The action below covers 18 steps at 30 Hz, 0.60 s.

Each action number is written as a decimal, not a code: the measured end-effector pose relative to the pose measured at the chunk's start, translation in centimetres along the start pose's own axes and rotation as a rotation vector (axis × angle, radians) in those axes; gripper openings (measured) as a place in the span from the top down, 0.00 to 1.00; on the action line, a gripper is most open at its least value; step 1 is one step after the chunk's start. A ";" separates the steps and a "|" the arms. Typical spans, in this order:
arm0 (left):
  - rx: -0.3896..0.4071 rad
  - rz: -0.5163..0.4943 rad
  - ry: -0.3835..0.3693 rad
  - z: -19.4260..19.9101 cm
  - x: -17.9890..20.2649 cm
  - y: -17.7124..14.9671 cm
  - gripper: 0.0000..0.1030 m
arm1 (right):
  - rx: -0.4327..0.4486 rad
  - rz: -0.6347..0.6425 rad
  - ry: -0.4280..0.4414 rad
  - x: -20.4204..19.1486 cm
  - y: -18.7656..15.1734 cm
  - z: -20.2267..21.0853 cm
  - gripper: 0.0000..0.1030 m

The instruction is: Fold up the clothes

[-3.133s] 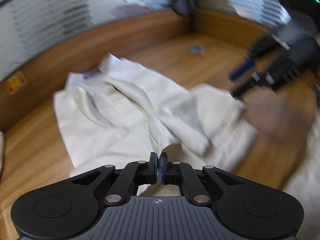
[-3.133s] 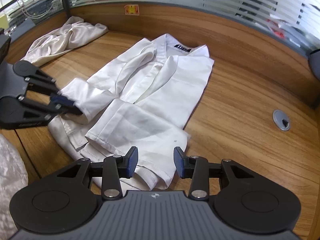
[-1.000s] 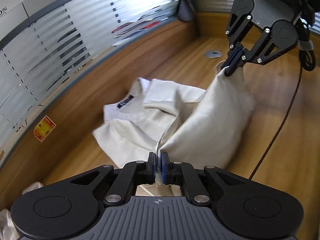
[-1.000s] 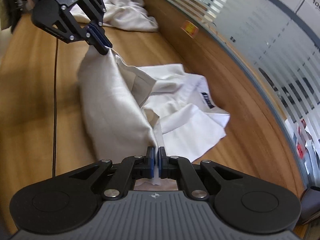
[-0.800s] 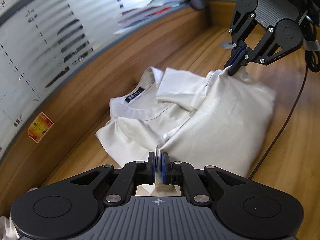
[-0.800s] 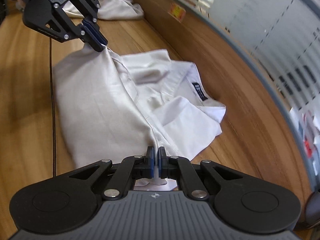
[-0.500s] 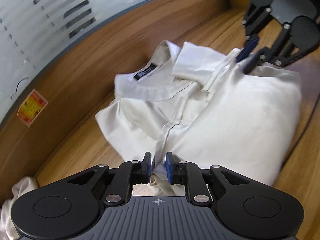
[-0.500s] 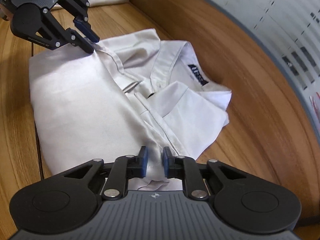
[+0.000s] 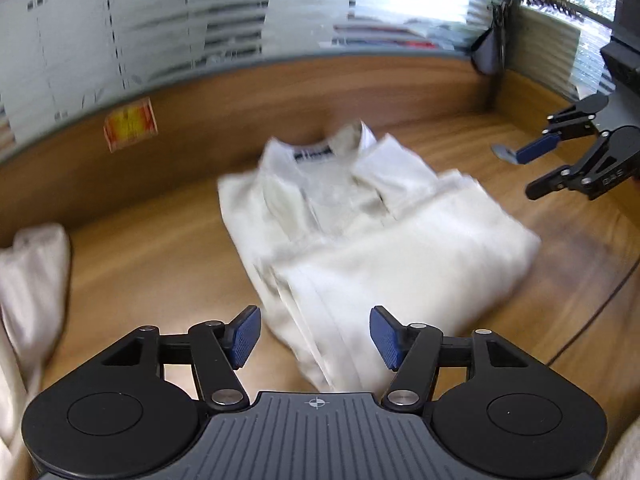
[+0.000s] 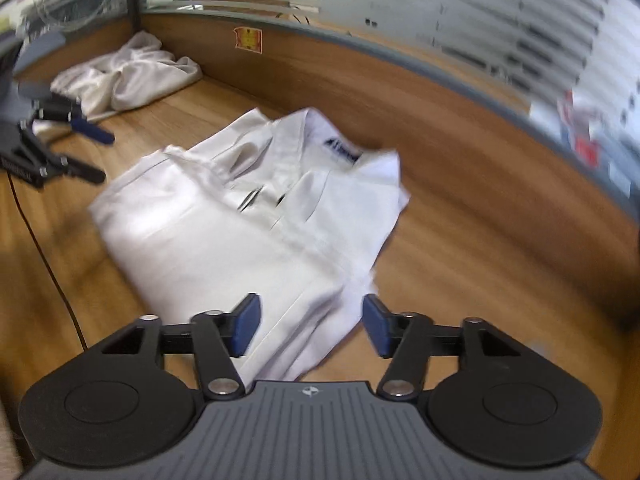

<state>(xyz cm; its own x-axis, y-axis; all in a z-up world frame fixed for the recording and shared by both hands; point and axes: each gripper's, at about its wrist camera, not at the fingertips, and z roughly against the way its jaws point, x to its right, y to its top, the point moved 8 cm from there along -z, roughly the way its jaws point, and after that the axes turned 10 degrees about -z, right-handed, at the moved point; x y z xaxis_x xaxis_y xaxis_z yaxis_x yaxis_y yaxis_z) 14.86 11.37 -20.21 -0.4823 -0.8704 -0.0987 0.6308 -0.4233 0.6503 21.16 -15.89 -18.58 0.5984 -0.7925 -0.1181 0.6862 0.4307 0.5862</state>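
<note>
A white collared shirt (image 9: 380, 232) lies folded on the wooden desk, its lower half laid over the upper and its dark neck label at the far end. My left gripper (image 9: 314, 336) hovers over the near left fold; its jaws are opening, and the cloth lies under them, untouched by the pads. My right gripper (image 10: 310, 326) stands over the shirt (image 10: 248, 232) at its near right edge, jaws likewise opening, with nothing gripped. Each gripper shows in the other's view, off the cloth: the right (image 9: 534, 170) and the left (image 10: 104, 157).
A crumpled white garment (image 10: 128, 76) lies at the desk's far left corner, also seen at the left edge as cloth (image 9: 32, 280). A wooden partition with frosted glass and a yellow-red sticker (image 9: 130, 128) bounds the back. A thin black cable (image 10: 52, 272) runs along the desk.
Both grippers held the shirt's lifted lower edge, carried it over toward the collar and laid it flat. Both then opened, let the cloth go and drew apart from it.
</note>
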 end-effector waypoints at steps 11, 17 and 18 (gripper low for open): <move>-0.095 -0.061 -0.065 -2.7 3.5 -3.0 0.48 | -0.095 0.036 0.053 -3.5 -6.1 -3.3 0.35; -0.087 -0.074 -0.055 -3.2 3.8 -2.8 0.90 | -0.070 0.028 0.079 -3.6 -5.2 -4.0 0.88; -0.077 -0.071 -0.049 -3.1 3.8 -2.8 0.93 | -0.059 0.018 0.089 -3.6 -5.0 -3.7 0.91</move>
<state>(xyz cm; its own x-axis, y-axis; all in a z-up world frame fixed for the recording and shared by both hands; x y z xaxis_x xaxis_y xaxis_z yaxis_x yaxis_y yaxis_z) 13.14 8.47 -24.71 -0.5554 -0.8250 -0.1045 0.6380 -0.5033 0.5827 17.17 -13.59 -24.08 0.6436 -0.7438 -0.1806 0.6965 0.4712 0.5412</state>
